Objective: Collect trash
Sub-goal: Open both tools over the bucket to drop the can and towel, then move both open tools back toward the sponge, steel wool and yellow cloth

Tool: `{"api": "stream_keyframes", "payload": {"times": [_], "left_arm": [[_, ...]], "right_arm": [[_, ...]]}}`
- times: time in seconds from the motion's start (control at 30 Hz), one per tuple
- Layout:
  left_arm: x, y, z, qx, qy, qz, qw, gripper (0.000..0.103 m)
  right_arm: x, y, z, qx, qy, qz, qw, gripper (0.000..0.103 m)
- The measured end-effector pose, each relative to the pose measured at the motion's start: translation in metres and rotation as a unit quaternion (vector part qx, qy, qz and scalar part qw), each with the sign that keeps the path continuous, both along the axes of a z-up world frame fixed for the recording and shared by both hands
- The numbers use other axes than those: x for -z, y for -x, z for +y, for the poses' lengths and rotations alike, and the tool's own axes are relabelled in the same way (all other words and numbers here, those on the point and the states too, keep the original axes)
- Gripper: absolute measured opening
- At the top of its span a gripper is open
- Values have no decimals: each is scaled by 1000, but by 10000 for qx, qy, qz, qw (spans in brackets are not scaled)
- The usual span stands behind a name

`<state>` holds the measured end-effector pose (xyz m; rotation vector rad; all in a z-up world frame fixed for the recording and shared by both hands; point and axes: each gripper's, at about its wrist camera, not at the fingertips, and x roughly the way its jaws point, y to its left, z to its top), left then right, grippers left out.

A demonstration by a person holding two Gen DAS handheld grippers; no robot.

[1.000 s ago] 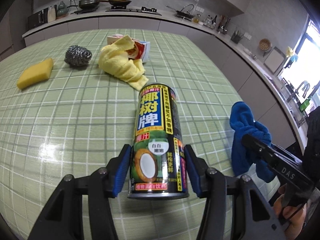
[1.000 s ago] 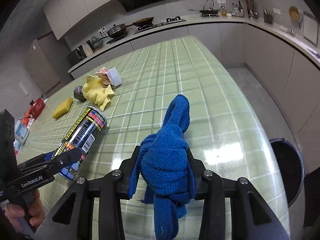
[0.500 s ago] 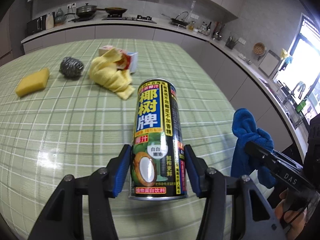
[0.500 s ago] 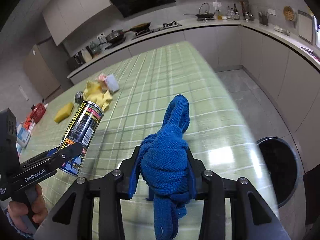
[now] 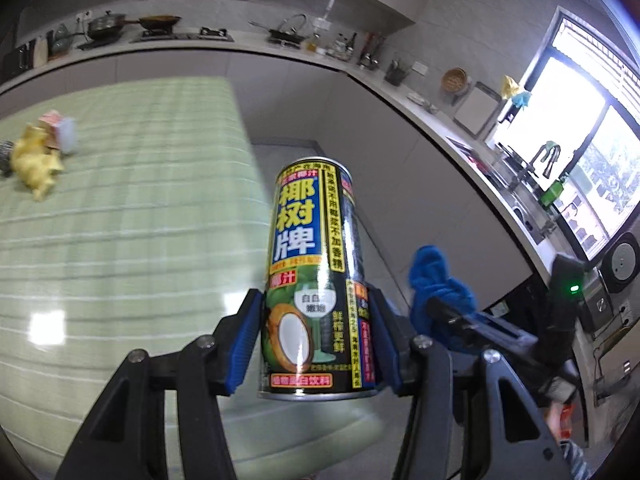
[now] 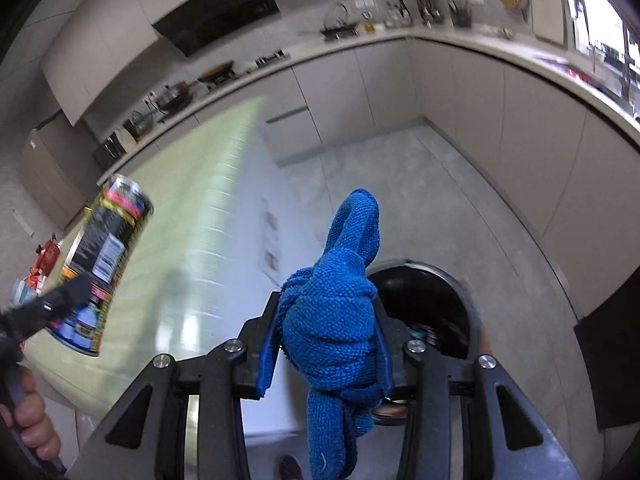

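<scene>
The left gripper [image 5: 316, 344] clenches an upright drink can [image 5: 314, 280] between its blue pads, lifted at the right edge of the green checked table [image 5: 120, 240], with bare grey floor [image 5: 320, 152] beyond. The right gripper [image 6: 326, 350] grips a bunched blue cloth [image 6: 336, 312] past that edge, over open floor, with the round black bin [image 6: 432, 300] just behind and below the cloth. A yellow rag [image 5: 34, 162] and a small carton [image 5: 60, 132] lie far left on the table, well apart from both grippers.
</scene>
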<state>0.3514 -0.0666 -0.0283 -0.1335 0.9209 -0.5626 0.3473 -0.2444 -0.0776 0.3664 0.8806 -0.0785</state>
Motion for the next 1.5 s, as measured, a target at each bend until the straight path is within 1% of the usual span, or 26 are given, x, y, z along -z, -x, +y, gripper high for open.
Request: {"api": "stream_keyframes", "payload": {"times": [0.1, 0.2, 0.33, 0.43, 0.47, 0.5, 0.53, 0.6, 0.67, 0.73, 0.83, 0.9, 1.0, 1.03, 1.1, 1.13, 1.17, 1.2, 1.23, 1.33, 1.43, 1.5], "left_arm": [[17, 1, -51, 60, -52, 165, 9998, 54], [39, 2, -86, -17, -216, 306, 9993, 54], [67, 1, -112, -185, -435, 433, 9979, 54], [86, 1, -123, -274, -567, 494, 9968, 54], [91, 0, -125, -314, -633, 498, 9963, 54], [95, 1, -127, -339, -671, 511, 9959, 54], [100, 1, -129, -358, -693, 541, 9955, 54], [112, 0, -133, -374, -789, 580, 9945, 54], [124, -1, -139, -334, -949, 642, 9929, 54], [139, -4, -146, -359, -1171, 774, 9894, 55], [147, -7, -151, -443, -1358, 991, 9848, 57], [141, -4, -152, -493, -1322, 1007, 9849, 59], [118, 5, -148, -496, -1183, 827, 9883, 61], [104, 8, -146, -491, -1138, 730, 9896, 62], [87, 13, -147, -437, -988, 666, 9919, 62], [72, 16, -144, -408, -920, 588, 9932, 62], [65, 17, -141, -392, -889, 540, 9938, 62], [51, 20, -136, -370, -827, 479, 9947, 62], [43, 19, -140, -355, -791, 452, 9952, 62], [13, 21, -120, -339, -667, 317, 9967, 62], [-6, 20, -98, -379, -667, 191, 9969, 62], [-16, 20, -71, -502, -703, 104, 9962, 62]], "right_arm": [[27, 0, -32, -193, -29, 249, 9995, 42], [53, -5, -50, -397, -59, 412, 9983, 42], [90, -13, -66, -620, -72, 556, 9965, 43], [115, -19, -73, -774, -38, 675, 9947, 45], [119, -19, -72, -776, -20, 704, 9945, 55], [122, -20, -76, -740, 24, 729, 9946, 73], [123, -18, -80, -671, 92, 699, 9953, 79], [120, -10, -92, -560, 169, 509, 9970, 82], [117, -5, -103, -439, 158, 453, 9979, 82], [112, 0, -111, -273, 203, 342, 9988, 82], [105, 10, -125, -44, 149, 300, 9994, 82], [98, 12, -126, 20, 172, 262, 9995, 82], [86, 17, -127, 81, 160, 219, 9996, 82], [83, 18, -126, 91, 160, 206, 9996, 82], [72, 19, -121, 109, 202, 163, 9996, 82], [67, 20, -119, 114, 197, 146, 9996, 82], [59, 21, -115, 118, 170, 111, 9997, 82], [52, 22, -110, 113, 165, 82, 9998, 82], [46, 22, -105, 119, 181, 51, 9998, 82], [20, 23, -86, 115, 248, -119, 9996, 82], [-8, 19, -56, 65, 265, -285, 9992, 82], [-23, 17, -32, -7, 289, -393, 9988, 82]]}}
